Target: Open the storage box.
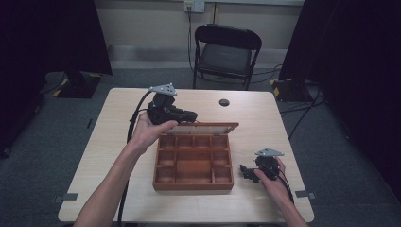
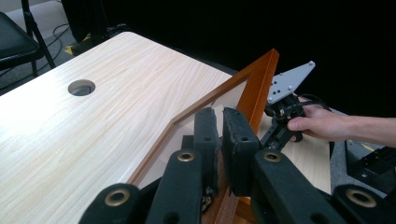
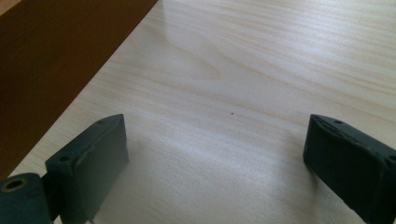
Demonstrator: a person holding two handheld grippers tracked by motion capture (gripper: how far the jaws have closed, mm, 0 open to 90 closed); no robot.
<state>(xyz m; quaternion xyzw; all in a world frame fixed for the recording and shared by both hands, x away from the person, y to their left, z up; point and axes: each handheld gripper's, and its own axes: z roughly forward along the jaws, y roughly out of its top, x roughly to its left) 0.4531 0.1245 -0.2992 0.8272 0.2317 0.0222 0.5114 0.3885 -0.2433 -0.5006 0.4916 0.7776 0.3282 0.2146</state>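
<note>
Nearest the person, on the pale wood-grain table, sits a reddish-brown wooden box, square compartments inside, landmark here. Right of the box, the right gripper rests low over bare tabletop, its black padded jaws spread wide, holding nothing. Behind the box, the left gripper pinches the raised, glass-panelled lid at its frame, jaws narrow.

The left hand-held gripper pinches the wooden lid's frame above the table.
</note>
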